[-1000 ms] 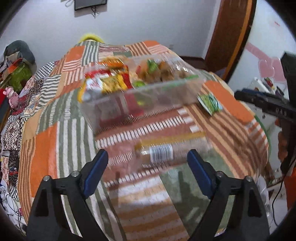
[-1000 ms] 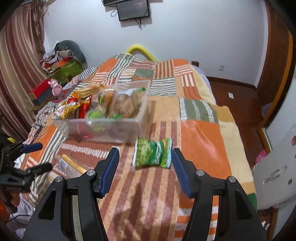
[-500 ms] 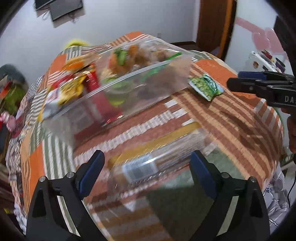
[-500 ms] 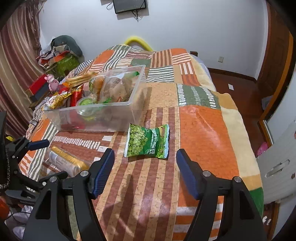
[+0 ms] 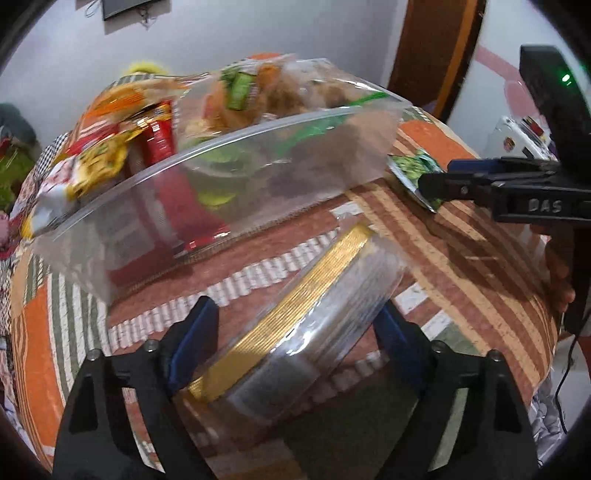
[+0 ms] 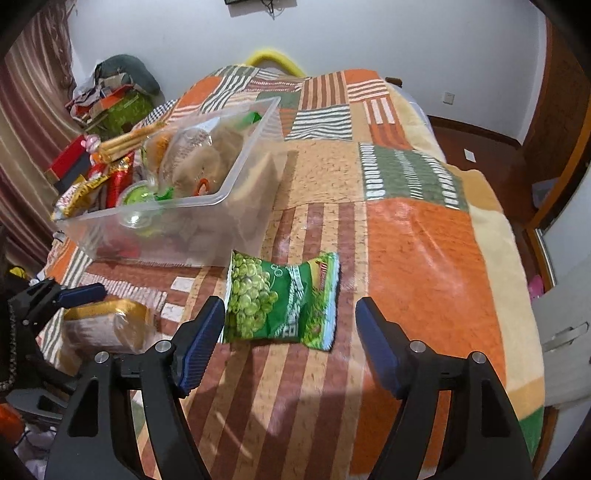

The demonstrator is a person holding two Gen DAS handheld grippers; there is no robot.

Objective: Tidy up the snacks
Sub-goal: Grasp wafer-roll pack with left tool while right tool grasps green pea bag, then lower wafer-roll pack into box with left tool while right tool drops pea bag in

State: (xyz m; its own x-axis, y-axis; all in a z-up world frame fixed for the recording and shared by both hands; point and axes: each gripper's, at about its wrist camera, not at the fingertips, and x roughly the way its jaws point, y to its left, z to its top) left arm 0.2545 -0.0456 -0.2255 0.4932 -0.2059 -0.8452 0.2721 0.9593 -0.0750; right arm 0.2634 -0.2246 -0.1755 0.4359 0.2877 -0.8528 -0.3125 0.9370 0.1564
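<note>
The left tongs are closing around a clear gold-edged packet, not yet clamped. The right tongs are opening, released, straddling the green pea bag on the bed.

A home bedroom: a bed covered by a patchwork blanket in orange, green and stripes, a wall-mounted screen above it, striped curtains at one side, a wooden door frame, clutter piled by the wall
</note>
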